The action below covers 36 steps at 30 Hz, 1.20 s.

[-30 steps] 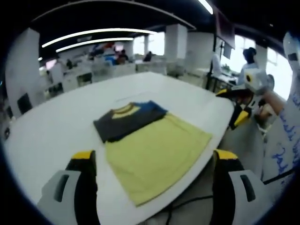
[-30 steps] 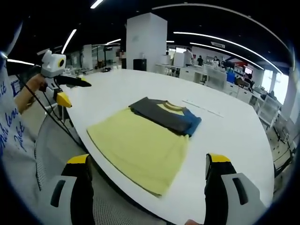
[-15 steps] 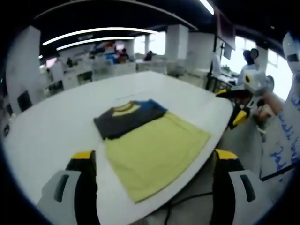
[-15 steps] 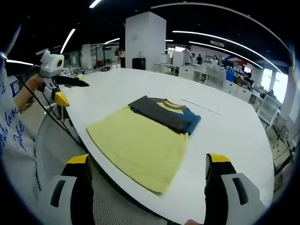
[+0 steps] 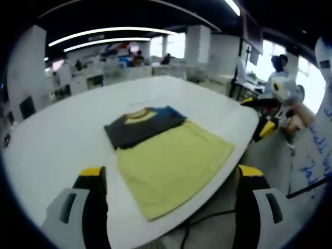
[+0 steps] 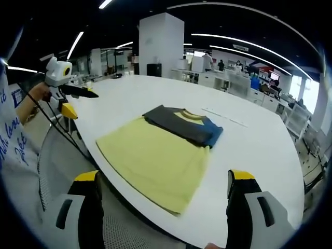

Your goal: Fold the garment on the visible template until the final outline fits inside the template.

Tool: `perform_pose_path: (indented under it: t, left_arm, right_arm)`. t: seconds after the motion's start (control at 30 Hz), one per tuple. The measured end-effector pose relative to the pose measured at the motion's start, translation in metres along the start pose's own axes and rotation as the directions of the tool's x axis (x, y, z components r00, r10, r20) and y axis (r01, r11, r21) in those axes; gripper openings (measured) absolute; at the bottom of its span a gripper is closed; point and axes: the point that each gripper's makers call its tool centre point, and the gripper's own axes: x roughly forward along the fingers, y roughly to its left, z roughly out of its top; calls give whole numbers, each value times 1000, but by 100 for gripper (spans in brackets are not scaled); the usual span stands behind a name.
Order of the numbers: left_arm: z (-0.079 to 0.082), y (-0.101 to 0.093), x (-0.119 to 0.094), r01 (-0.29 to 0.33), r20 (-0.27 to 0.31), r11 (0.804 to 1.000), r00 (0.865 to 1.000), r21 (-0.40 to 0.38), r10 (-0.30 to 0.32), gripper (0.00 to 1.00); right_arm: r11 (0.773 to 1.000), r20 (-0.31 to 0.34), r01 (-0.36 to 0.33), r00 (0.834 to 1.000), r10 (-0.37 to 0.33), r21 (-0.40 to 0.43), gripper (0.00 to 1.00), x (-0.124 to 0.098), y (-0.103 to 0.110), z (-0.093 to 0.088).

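One garment (image 5: 166,153) is lying on one white worktop (image 5: 57,140). Two tongs are showing: left tongs (image 5: 168,179), right tongs (image 6: 163,181).

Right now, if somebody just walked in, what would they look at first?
Probably the yellow shirt, lying flat near the edge of the big white table, with its dark grey and blue top part folded over. Next, the two grippers held apart in the air, fingers open: the left gripper and the right gripper.
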Motion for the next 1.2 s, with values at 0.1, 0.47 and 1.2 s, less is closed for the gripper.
perform_pose_path:
  t: [0.1, 0.47, 1.2]
  left_arm:
    - [-2, 1, -1, -3, -1, 1000, 1000, -11, 3, 99]
    - [-9, 3, 2, 0, -22, 999, 1000, -42, -1, 95]
    - [-44, 16, 15, -7, -91, 993, 996, -114, -4, 64]
  right_arm:
    - [1000, -4, -8, 1000, 8, 5, 100, 0, 1, -2]
    - [1000, -21, -15, 1000, 15, 6, 100, 5, 1, -5]
    - [998, -66, -20, 998, 24, 64, 90, 21, -9, -31]
